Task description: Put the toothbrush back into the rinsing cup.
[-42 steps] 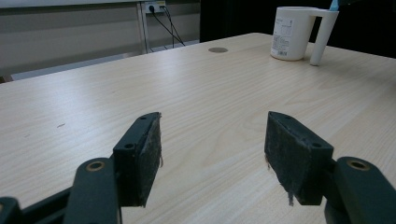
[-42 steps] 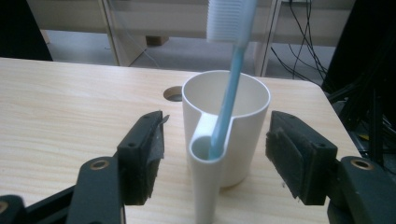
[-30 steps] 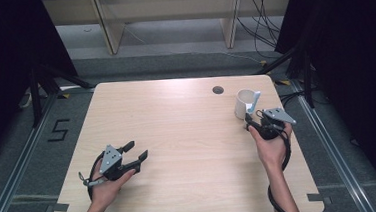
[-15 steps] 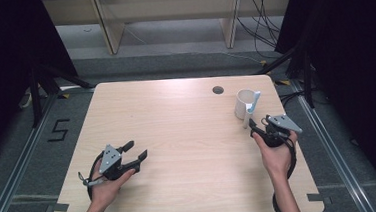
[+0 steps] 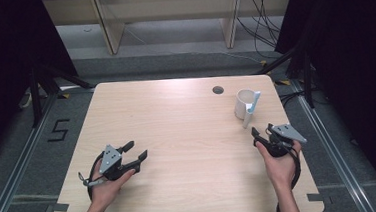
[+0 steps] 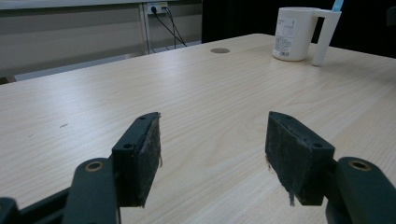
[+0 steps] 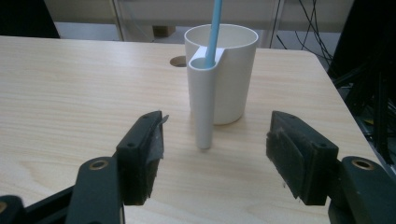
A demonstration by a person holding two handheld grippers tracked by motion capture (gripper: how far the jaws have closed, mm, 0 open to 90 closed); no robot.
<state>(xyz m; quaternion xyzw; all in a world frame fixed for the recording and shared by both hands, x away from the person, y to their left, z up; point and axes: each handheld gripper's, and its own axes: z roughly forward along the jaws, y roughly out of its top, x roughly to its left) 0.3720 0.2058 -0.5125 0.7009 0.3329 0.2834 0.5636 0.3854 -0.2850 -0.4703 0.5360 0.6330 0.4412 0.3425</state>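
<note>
A: Item one, right gripper (image 5: 262,136). Jaws spread wide, nothing between the pads, pointing at the white plastic cup with a hollow tubular handle (image 7: 219,77). Condition?

B: Backed off. A second ago it sat close up against the cup; now there is bare bench between the jaw tips and the handle. Half a second ago it was already drawing toward the person. I read that as a release finished, or a fresh approach being lined up.

A: Item two, left gripper (image 5: 135,151).

B: Jaws wide apart, empty, resting low over the pale wood-grain bench (image 5: 177,127) at the near left. No change across the earlier pictures. Well apart from the cup.

A: Item three, the cup. Location and appearance?

B: Far right part of the bench, upright, just beside the small round dark grommet hole (image 5: 218,90). Smooth matt white wall, a printed label on one side in the left gripper view. The handle reaches down to the bench top.

A: Contents?

B: One slim light-blue stick (image 7: 214,28), likely a toothbrush handle, standing in the handle's tube and leaning slightly. Its top end is cut off in the right gripper view.
</note>
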